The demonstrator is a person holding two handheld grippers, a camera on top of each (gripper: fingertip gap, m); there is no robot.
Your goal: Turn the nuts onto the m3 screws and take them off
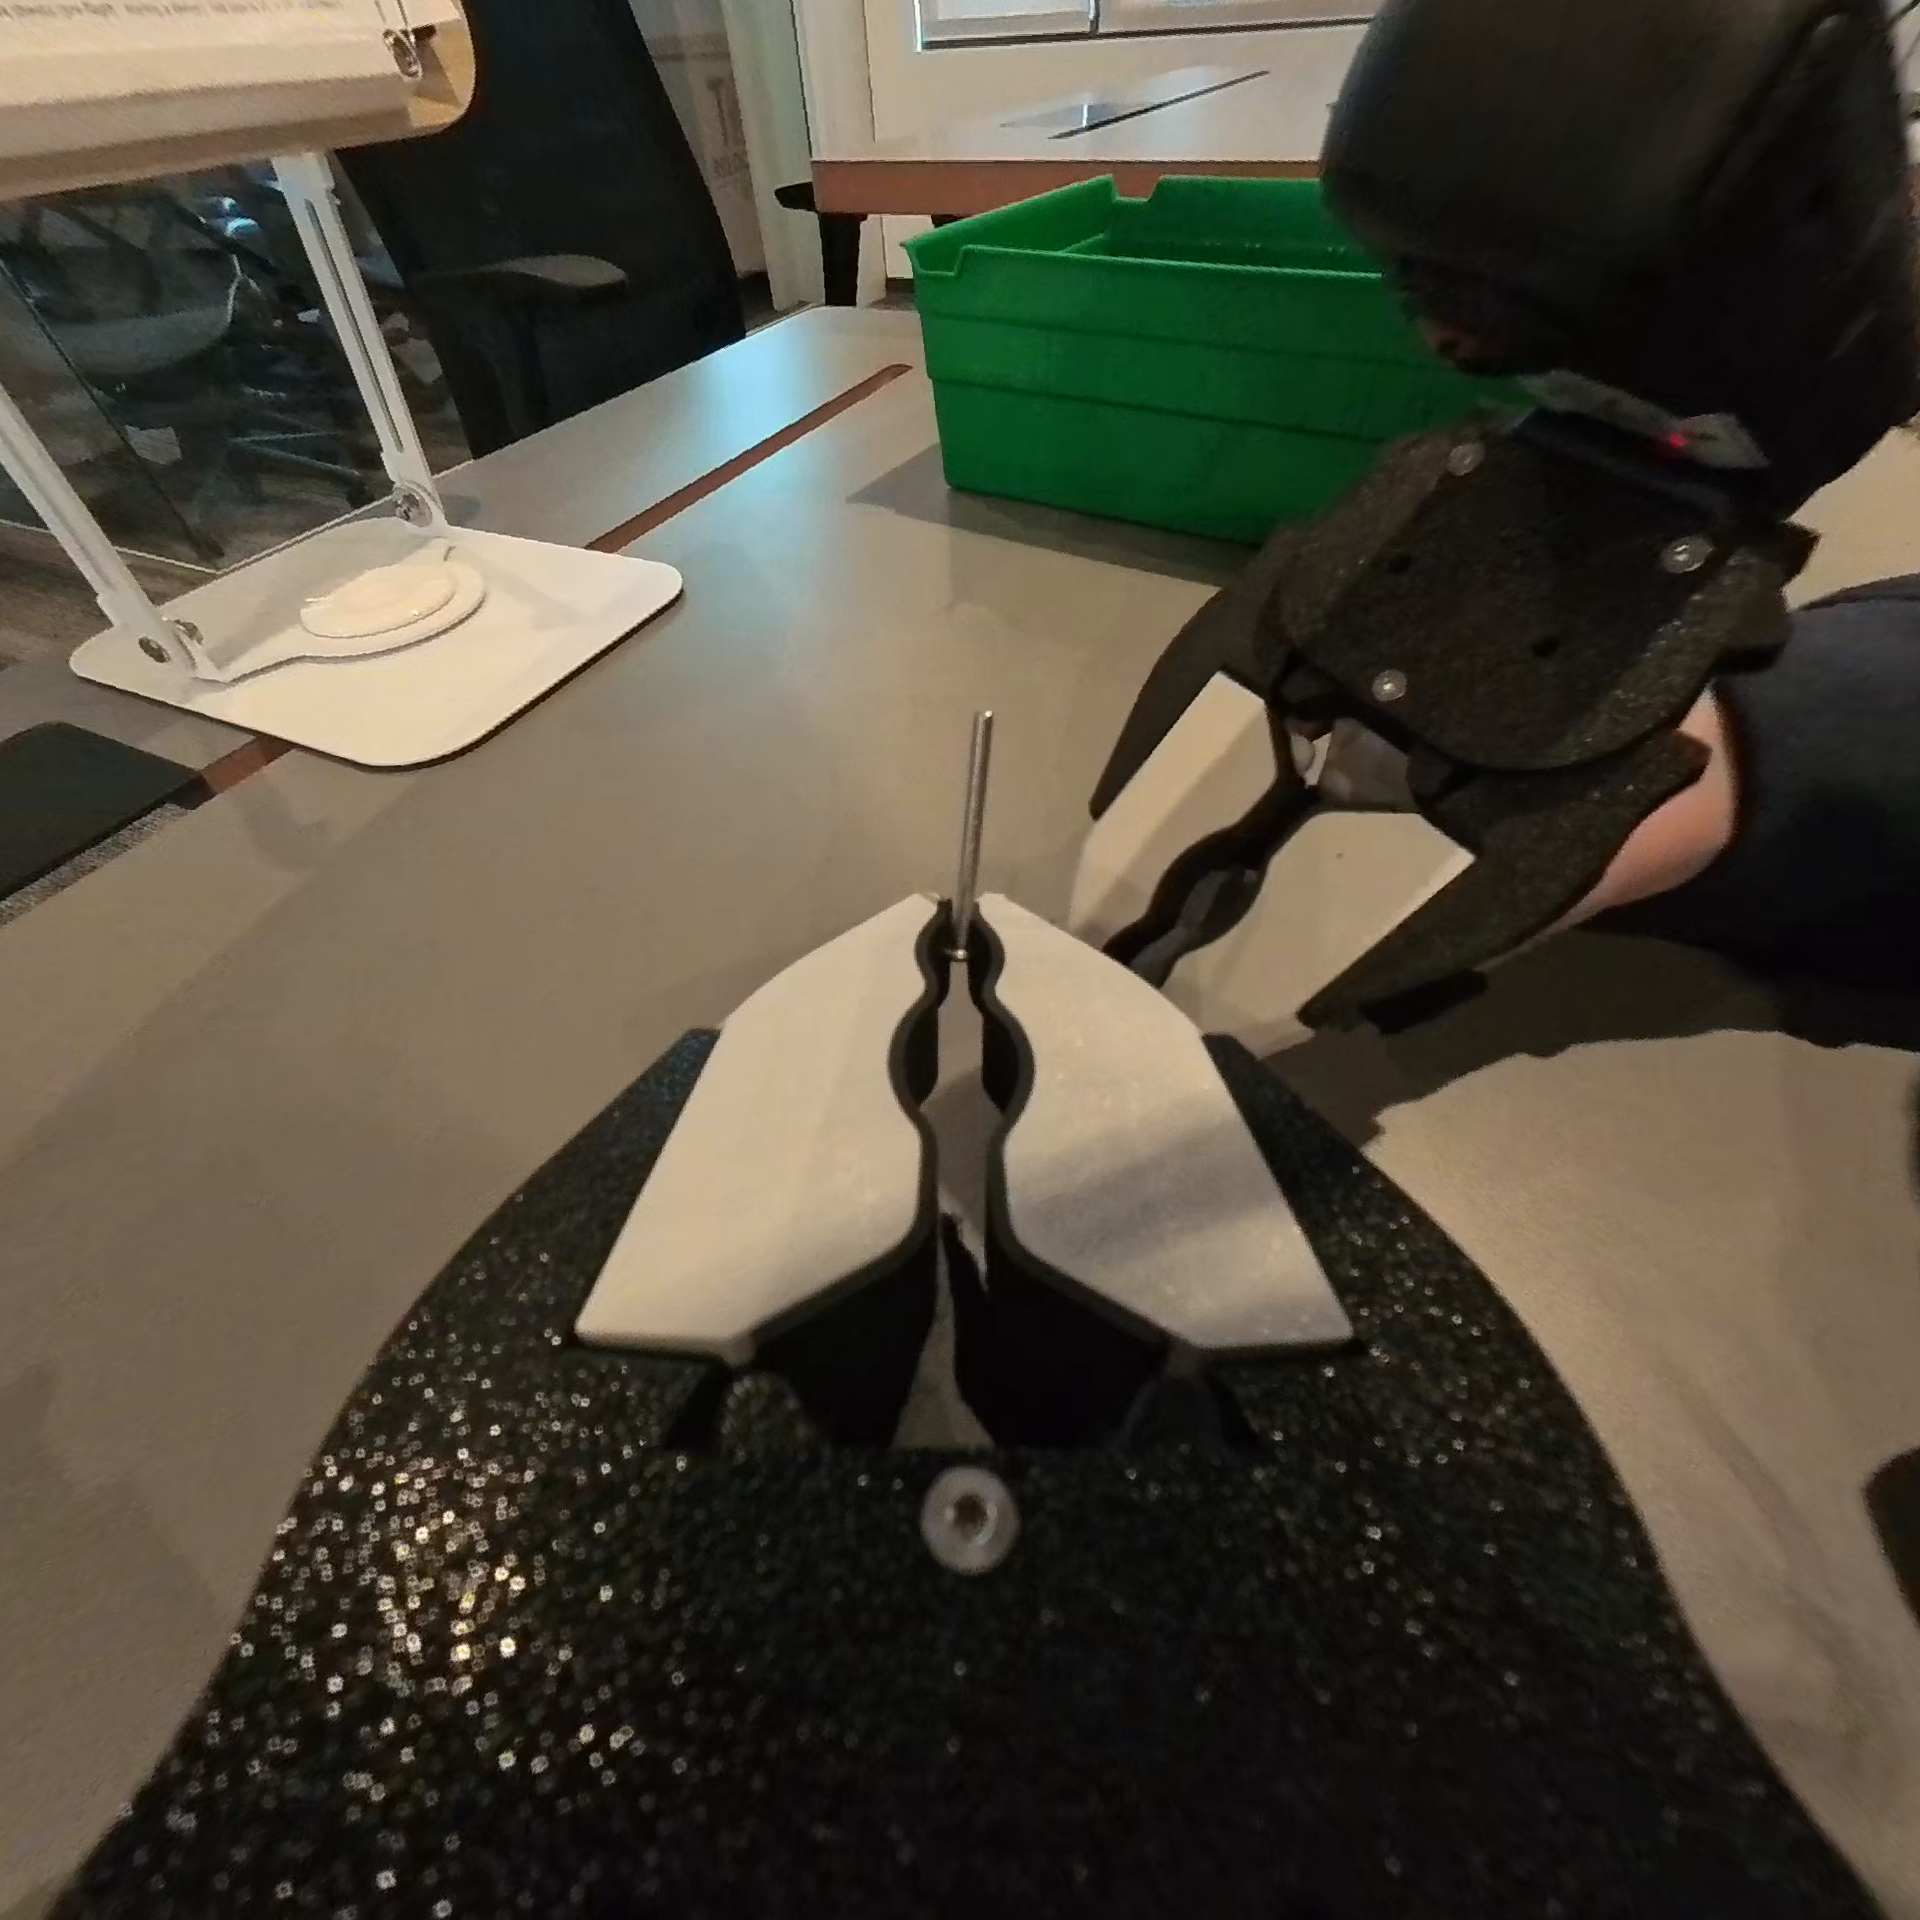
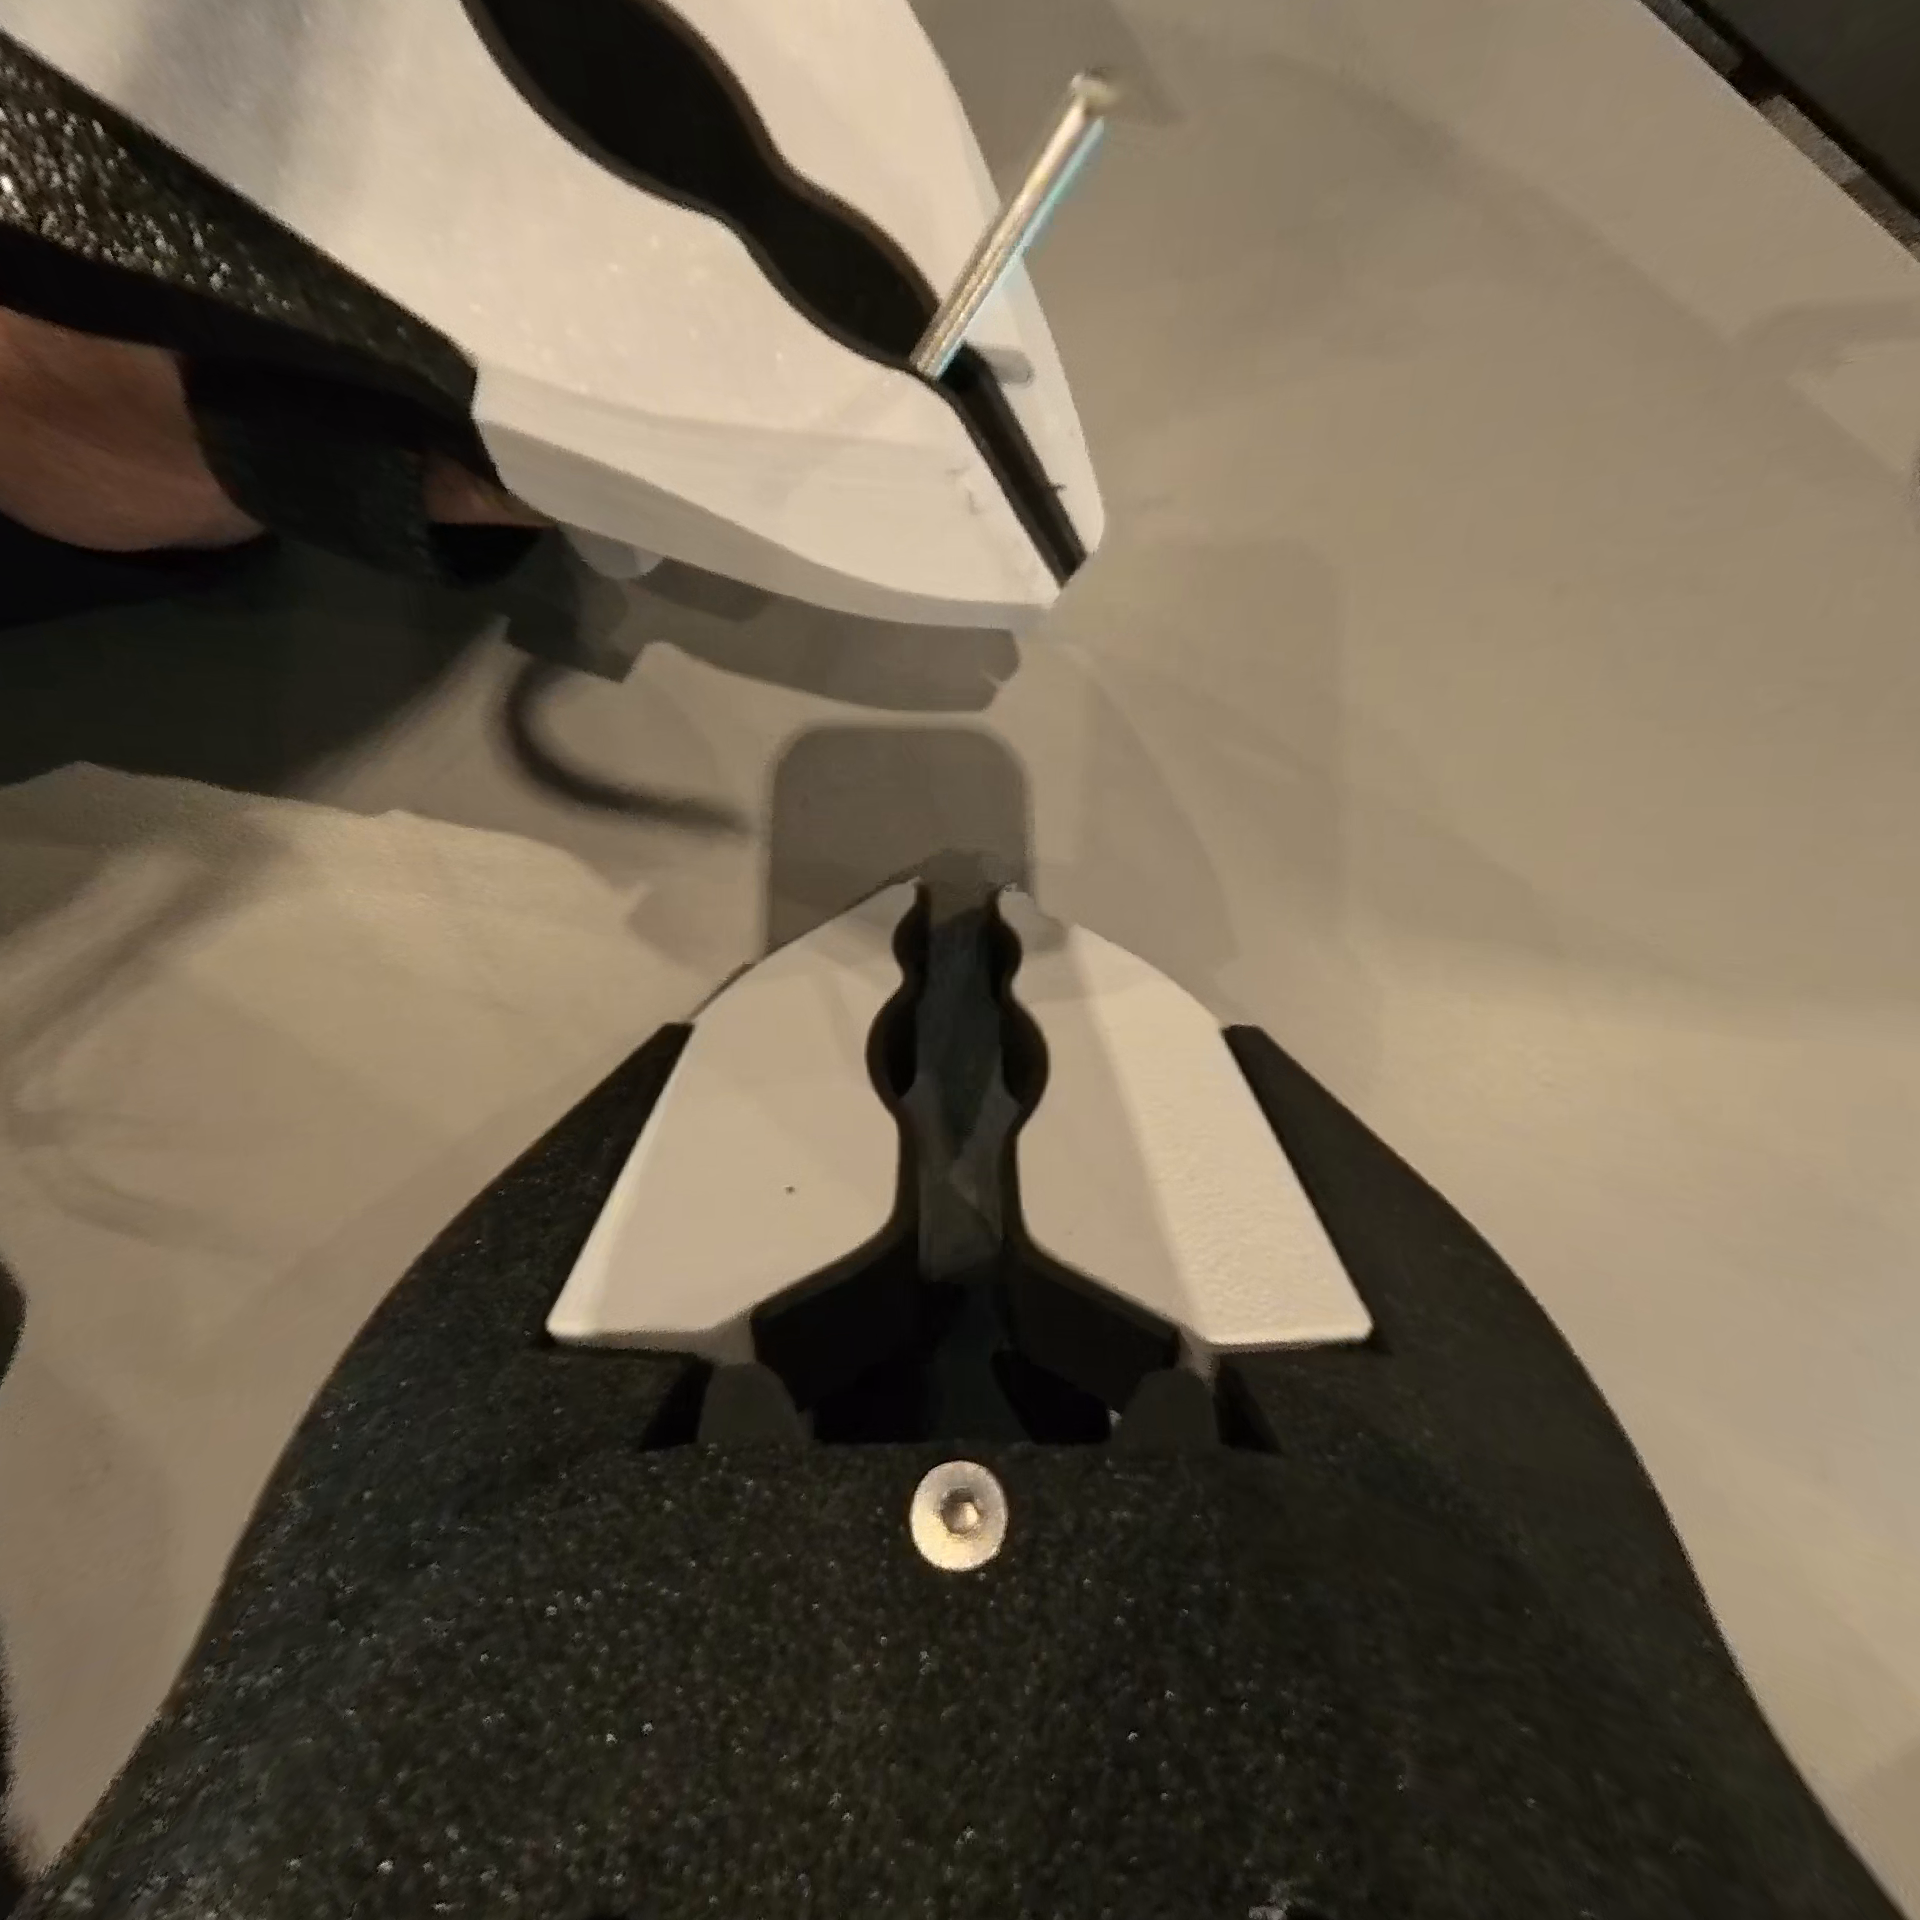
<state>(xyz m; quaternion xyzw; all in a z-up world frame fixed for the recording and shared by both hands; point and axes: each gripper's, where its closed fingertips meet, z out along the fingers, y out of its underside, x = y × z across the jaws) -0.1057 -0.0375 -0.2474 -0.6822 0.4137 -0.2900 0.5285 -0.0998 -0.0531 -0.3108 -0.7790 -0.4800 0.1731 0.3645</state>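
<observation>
In the left wrist view the left gripper (image 1: 958, 920) pinches a thin metal screw (image 1: 977, 821) at centre frame, its shaft standing up past the tips. The screw's lower end is hidden between the fingers. At the right, the right gripper (image 1: 1195, 914) has its jaws nearly together around something dark, too blurred to name. Farther back stand a white stand (image 1: 416, 665) at upper left and a green bin (image 1: 1143, 343) on the grey table (image 1: 520, 935).

No writing can be read in either view. A white sheet (image 1: 208, 42) on the stand far to the upper left of the left tongs (image 1: 961, 914) bears a line of print, too blurred to make out.
</observation>
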